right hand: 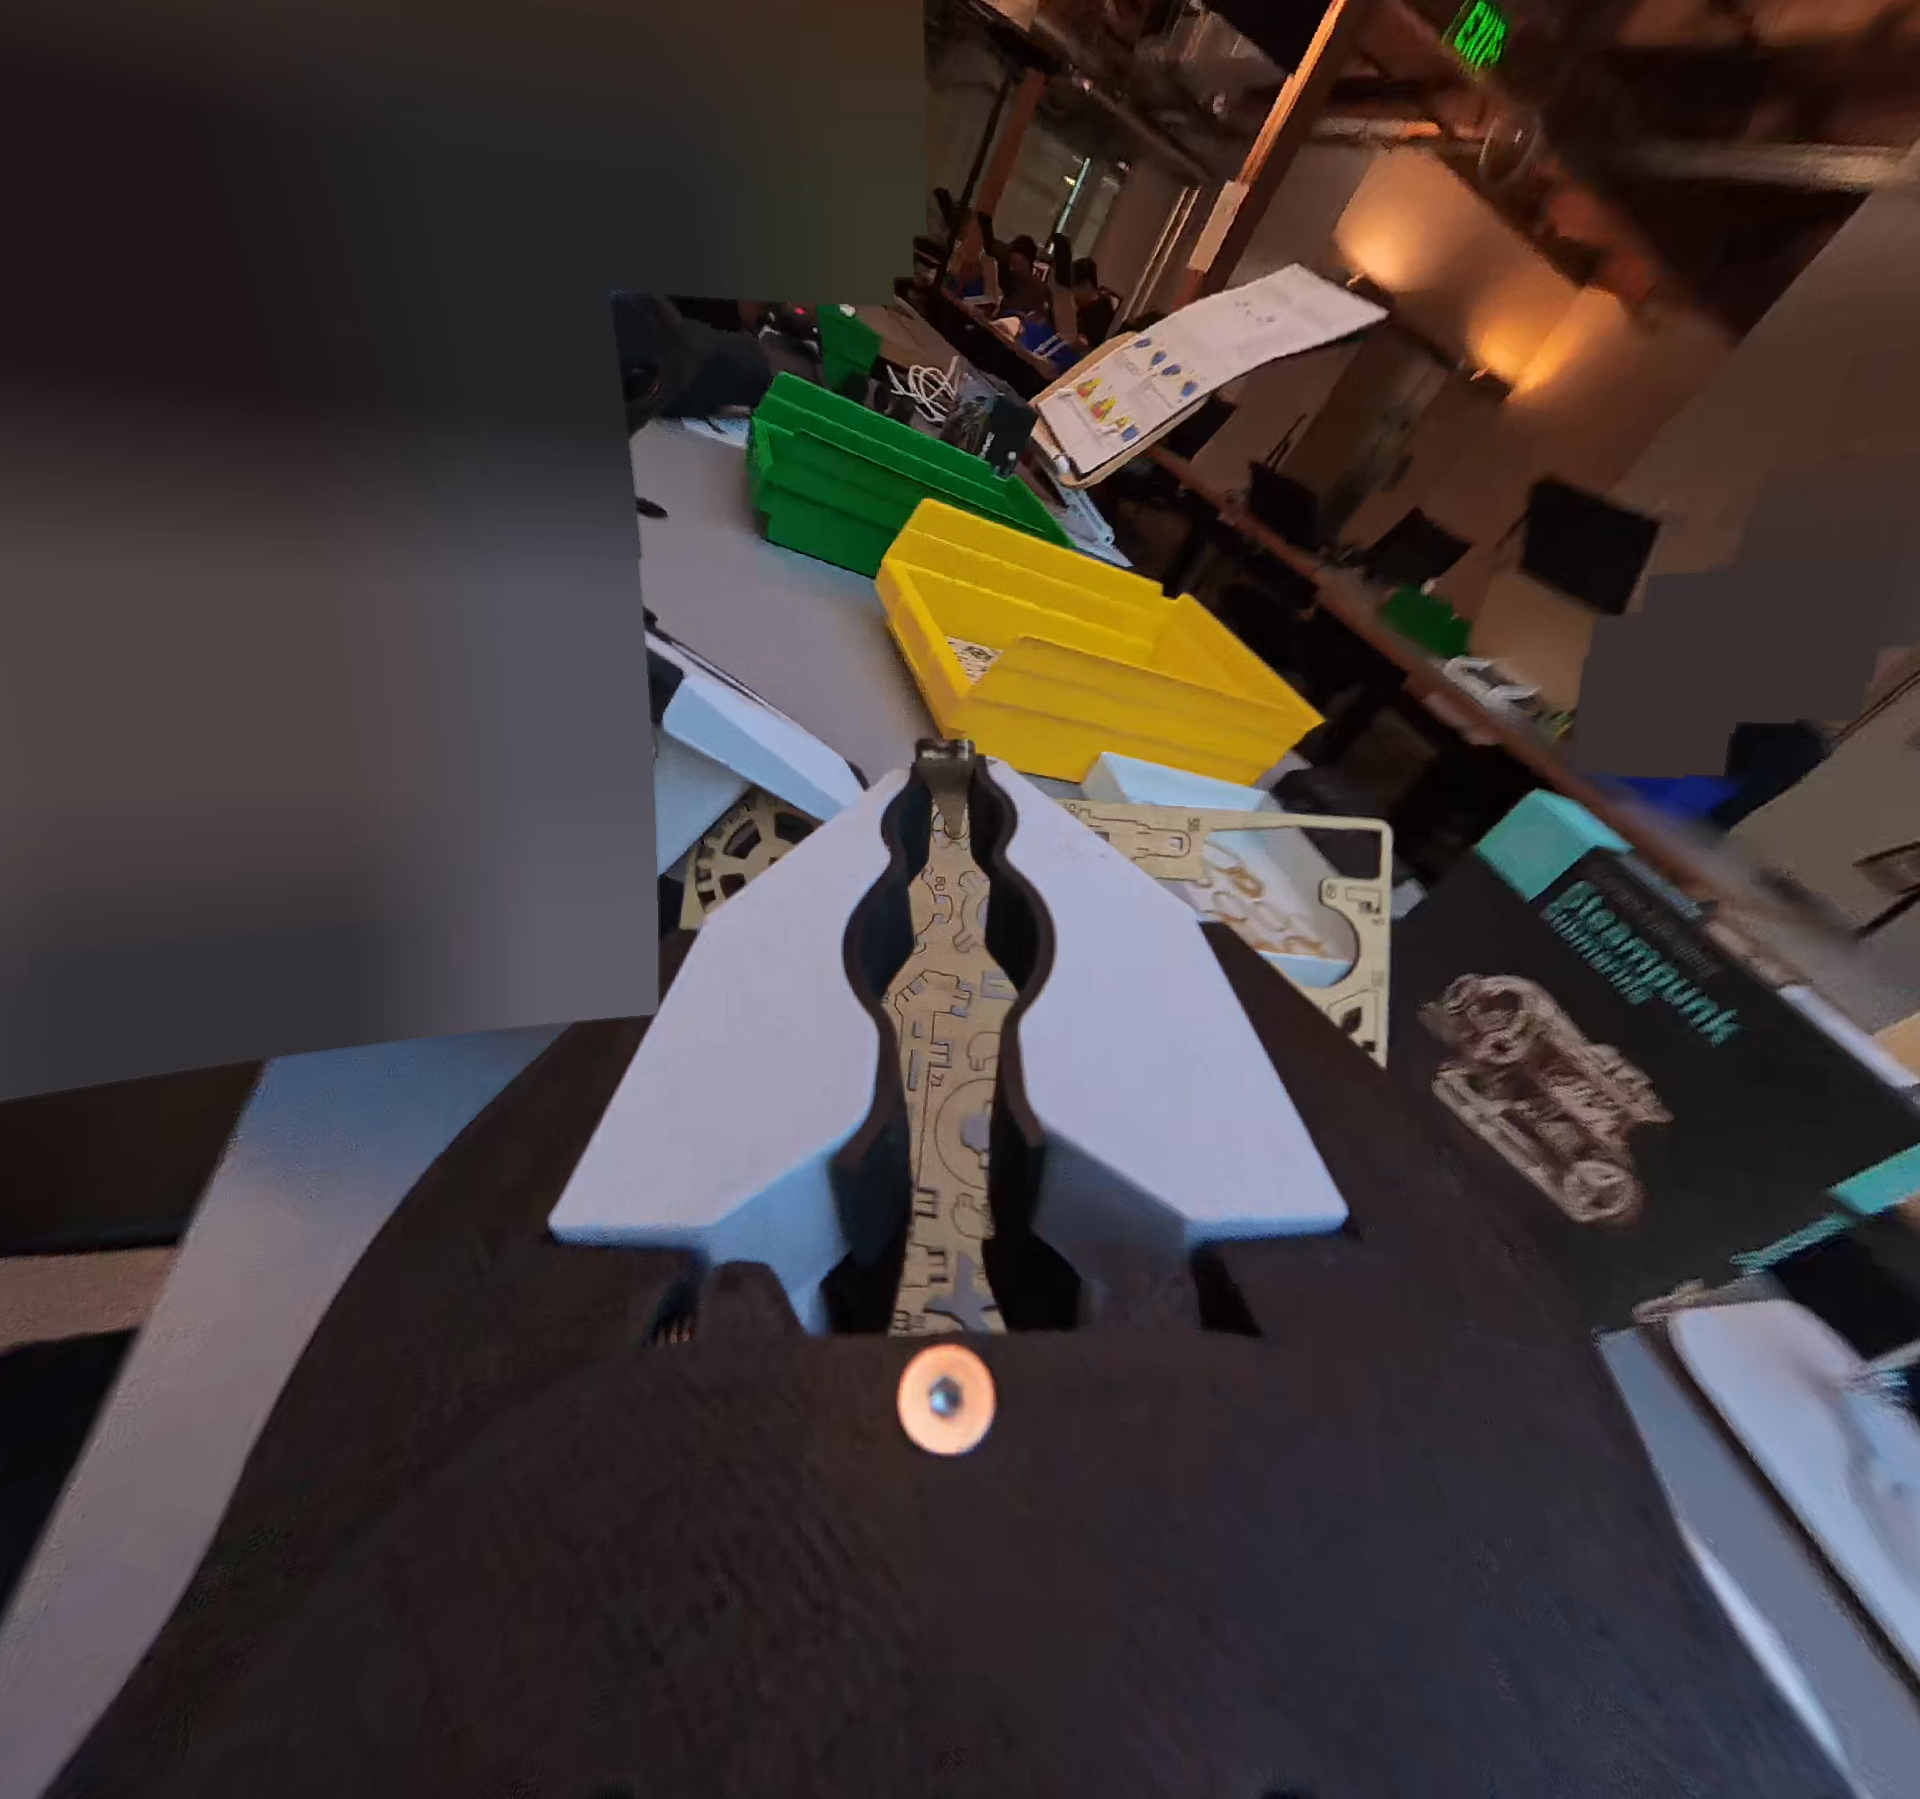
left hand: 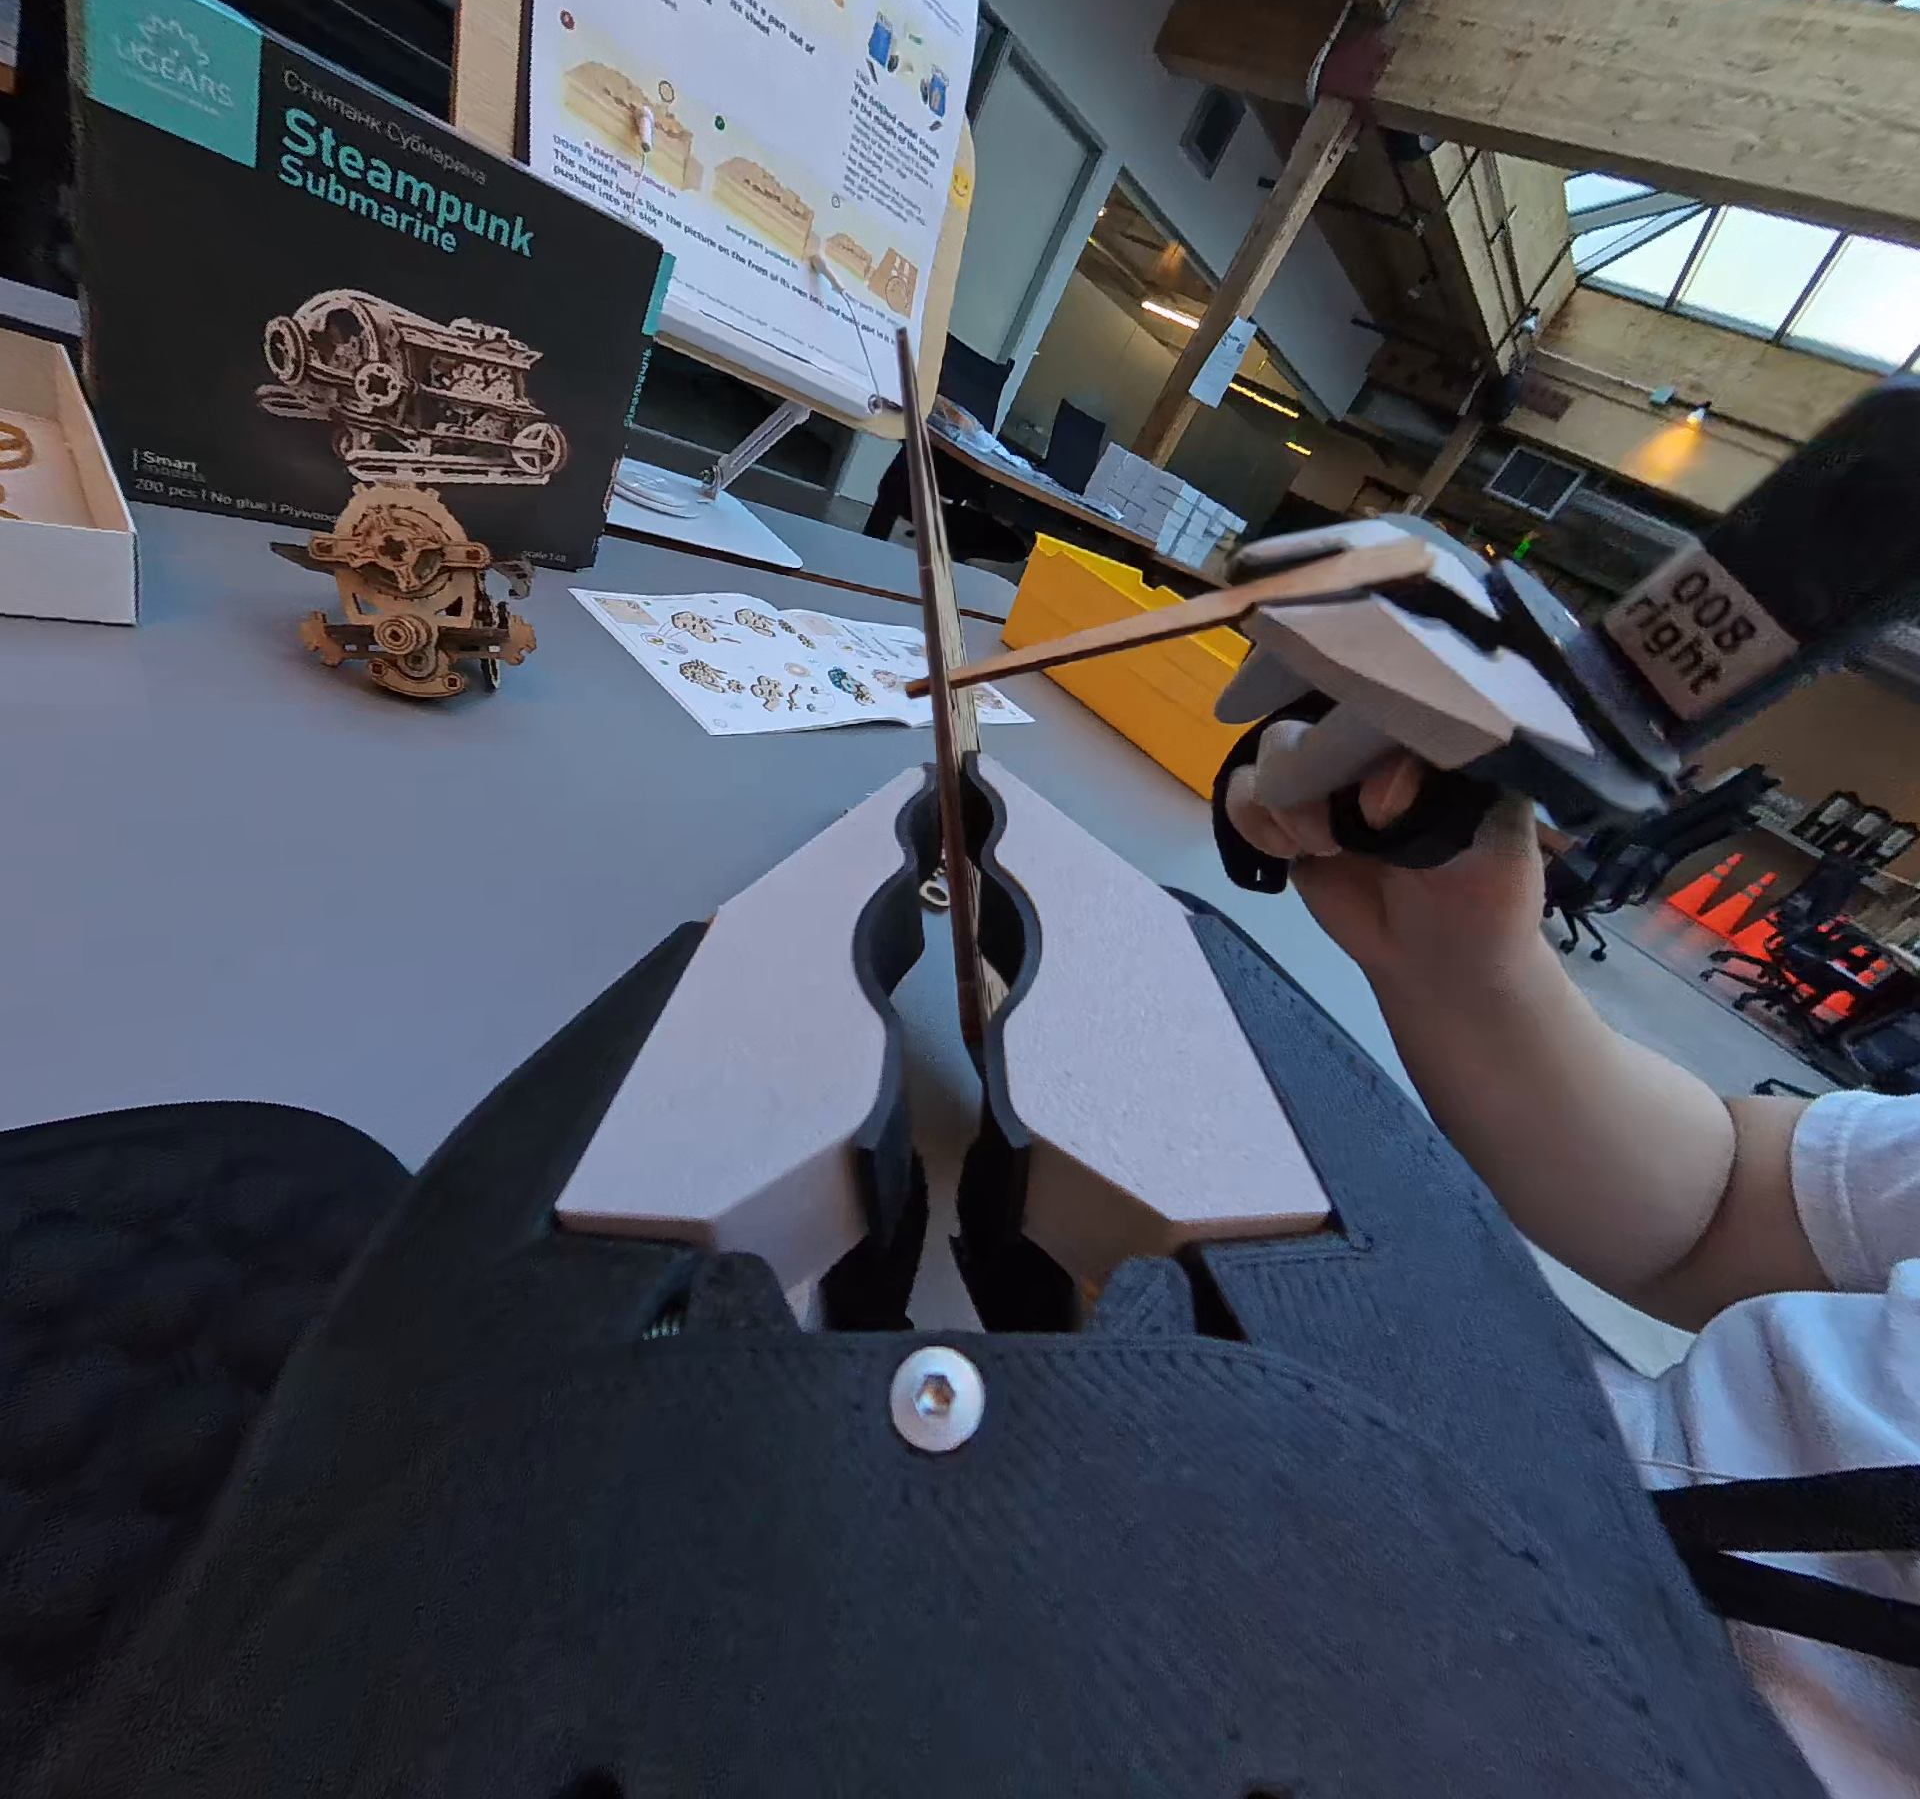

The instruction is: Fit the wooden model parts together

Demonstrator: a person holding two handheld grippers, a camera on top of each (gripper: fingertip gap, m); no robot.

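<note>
A blurred patch hides much of my right view. My left gripper [left hand: 951, 783] clamps a thin plywood sheet [left hand: 928, 544] edge-on, upright over the grey table [left hand: 312, 866]. My right gripper [right hand: 951, 762] pinches what seems a wooden strip [left hand: 1081, 650], its tip touching the sheet.

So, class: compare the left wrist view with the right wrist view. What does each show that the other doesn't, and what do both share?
Only the left wrist view shows the assembled wooden model, the open booklet and the right gripper pinching a wooden strip. Only the right wrist view shows green bins and a parts sheet. Both show yellow bins and the kit box.
</note>
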